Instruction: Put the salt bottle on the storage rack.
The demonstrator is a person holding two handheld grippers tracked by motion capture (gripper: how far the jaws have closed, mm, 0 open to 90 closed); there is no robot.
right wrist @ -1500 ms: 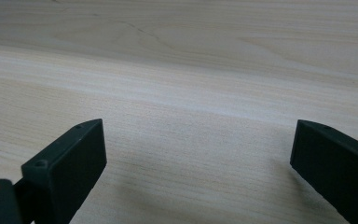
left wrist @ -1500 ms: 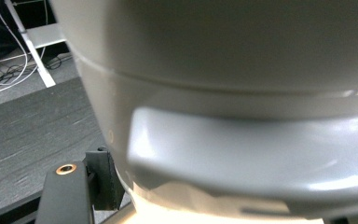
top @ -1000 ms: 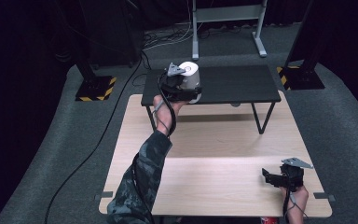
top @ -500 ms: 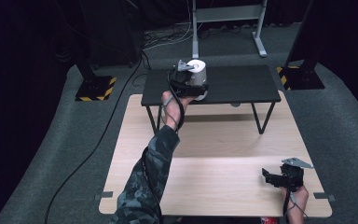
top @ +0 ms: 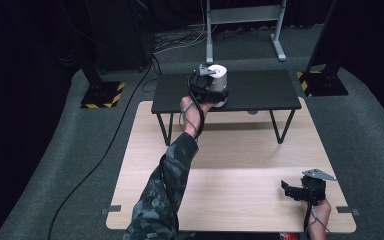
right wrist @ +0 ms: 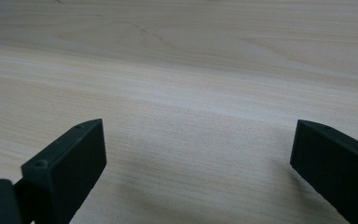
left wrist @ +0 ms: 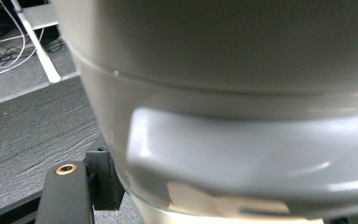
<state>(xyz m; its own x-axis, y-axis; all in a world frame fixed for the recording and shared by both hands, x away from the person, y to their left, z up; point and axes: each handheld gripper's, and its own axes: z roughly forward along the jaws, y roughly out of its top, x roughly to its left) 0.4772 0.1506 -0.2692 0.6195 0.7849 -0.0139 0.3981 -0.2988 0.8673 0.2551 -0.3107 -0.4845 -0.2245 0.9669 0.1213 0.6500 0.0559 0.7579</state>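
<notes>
A white, round container [top: 220, 74] is at the middle of the low black table [top: 265, 90], and my left gripper [top: 211, 89] is shut on it from the near side. In the left gripper view the container's pale wall [left wrist: 242, 93] looms close between the jaws, with one black finger [left wrist: 67, 196] pressed against its lower left. Whether the container rests on the black top or hangs just above it I cannot tell. My right gripper [top: 292, 190] lies on the wooden table [top: 240, 150] near its front right corner. It is open [right wrist: 198, 158] over bare wood.
The black table stands on thin legs at the far edge of the wooden one. Behind it are a metal stand's feet [top: 210, 55], two dark posts on hazard-striped bases [top: 102, 95] and cables [top: 105, 150] on the grey carpet.
My left gripper has carried the white container to the right along the black table. The right gripper has stayed where it was.
</notes>
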